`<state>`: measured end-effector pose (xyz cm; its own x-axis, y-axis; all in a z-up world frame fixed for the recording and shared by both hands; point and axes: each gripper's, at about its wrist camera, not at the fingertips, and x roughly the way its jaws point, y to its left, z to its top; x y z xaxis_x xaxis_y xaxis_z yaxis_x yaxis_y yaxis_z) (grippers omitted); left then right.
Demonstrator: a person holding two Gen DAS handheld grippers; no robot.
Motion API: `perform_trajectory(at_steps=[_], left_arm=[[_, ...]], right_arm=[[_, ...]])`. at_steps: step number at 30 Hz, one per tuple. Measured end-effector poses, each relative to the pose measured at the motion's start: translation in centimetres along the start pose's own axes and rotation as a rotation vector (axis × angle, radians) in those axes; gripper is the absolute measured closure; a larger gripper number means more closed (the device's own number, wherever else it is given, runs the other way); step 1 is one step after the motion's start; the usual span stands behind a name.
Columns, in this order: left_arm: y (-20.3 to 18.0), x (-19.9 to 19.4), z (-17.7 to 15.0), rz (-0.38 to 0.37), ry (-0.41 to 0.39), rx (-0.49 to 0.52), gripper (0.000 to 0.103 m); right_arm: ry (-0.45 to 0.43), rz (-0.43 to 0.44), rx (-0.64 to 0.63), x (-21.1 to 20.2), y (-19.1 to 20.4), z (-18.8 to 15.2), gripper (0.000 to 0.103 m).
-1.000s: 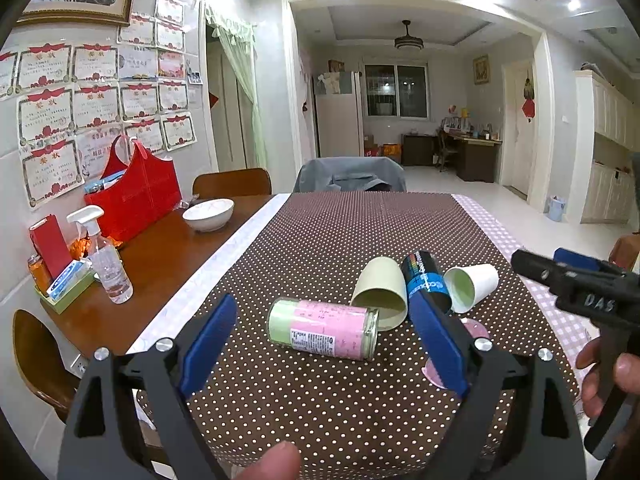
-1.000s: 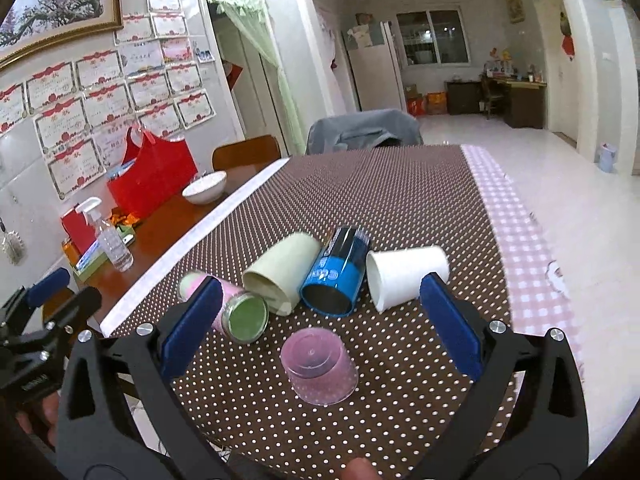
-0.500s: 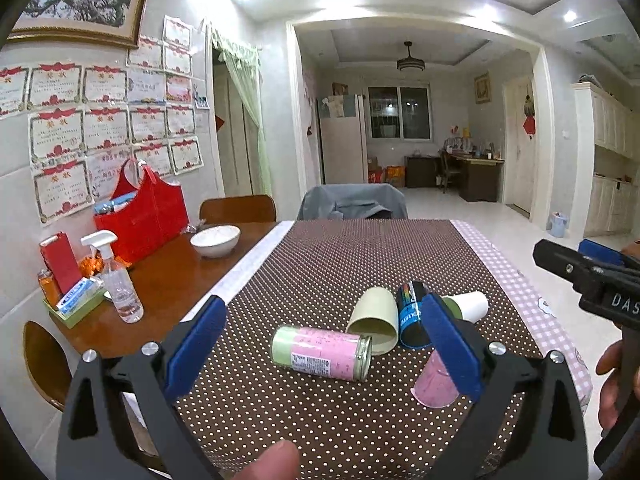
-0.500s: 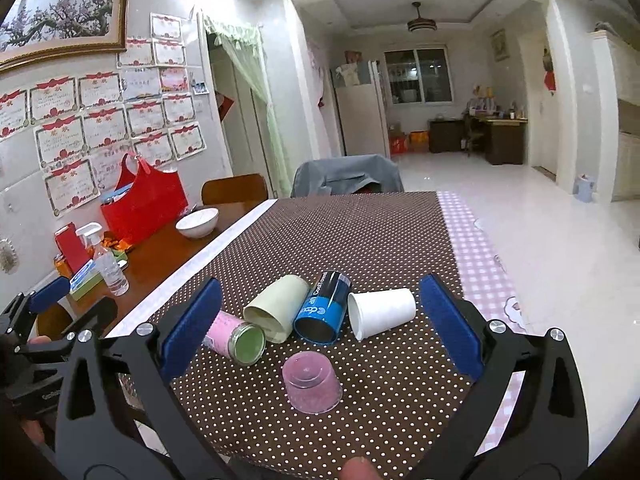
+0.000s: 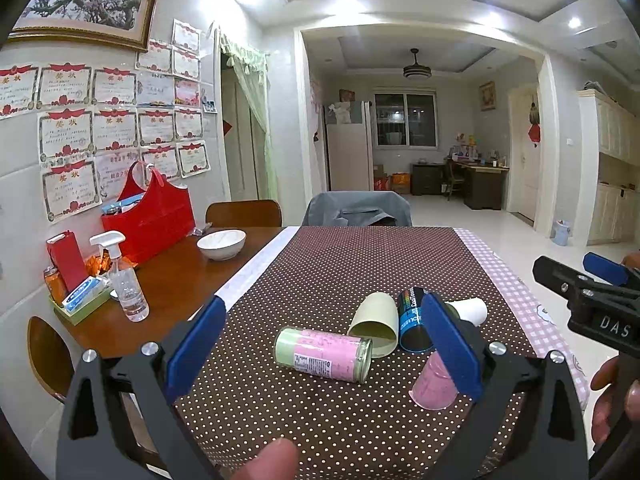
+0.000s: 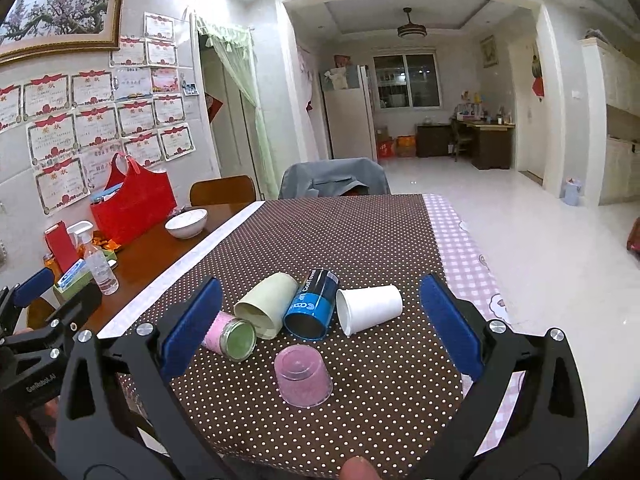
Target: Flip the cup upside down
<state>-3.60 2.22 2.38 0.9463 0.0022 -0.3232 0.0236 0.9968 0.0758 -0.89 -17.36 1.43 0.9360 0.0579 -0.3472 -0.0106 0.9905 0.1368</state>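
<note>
- Left gripper [image 5: 320, 340]: jaws spread wide, holding nothing, raised above the near edge of the table [image 5: 360, 264].
- Right gripper [image 6: 320, 320]: likewise wide apart and empty, held back from the near edge with the cups framed between its fingers — in my judgement a stand-off posture, not an approach.
- Pink cup [image 6: 303, 376]: stands mouth-down on the dotted cloth close to the near edge, base uppermost. The flip appears complete for this item.
- Remaining vessels lie on their sides in a touching row just behind it: pink-labelled jar [image 6: 230, 334], pale green cup [image 6: 266, 306], blue-and-black cup [image 6: 312, 304], white paper cup [image 6: 370, 308].
- Contents: the mouths facing the right camera show bare interiors — nothing visible inside.
- White bowl [image 5: 221, 243] sits on the bare wood toward the left edge; its contents cannot be determined.
</note>
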Motion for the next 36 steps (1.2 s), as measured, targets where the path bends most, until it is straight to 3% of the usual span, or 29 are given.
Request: perform_trajectory(at_steps=[10, 31, 36], left_arm=[[0.65, 0.05, -0.08, 0.025, 0.002, -0.025, 0.007], [0.59, -0.14, 0.13, 0.026, -0.006, -0.036, 0.007], [0.79, -0.57, -0.06, 0.026, -0.048, -0.044, 0.007]], right_arm=[[-0.028, -0.032, -0.025, -0.76, 0.45, 0.15, 0.006], [-0.009, -0.016, -0.041, -0.25, 1.00, -0.12, 0.006], [0.000, -0.009, -0.042, 0.00, 0.97, -0.23, 0.006]])
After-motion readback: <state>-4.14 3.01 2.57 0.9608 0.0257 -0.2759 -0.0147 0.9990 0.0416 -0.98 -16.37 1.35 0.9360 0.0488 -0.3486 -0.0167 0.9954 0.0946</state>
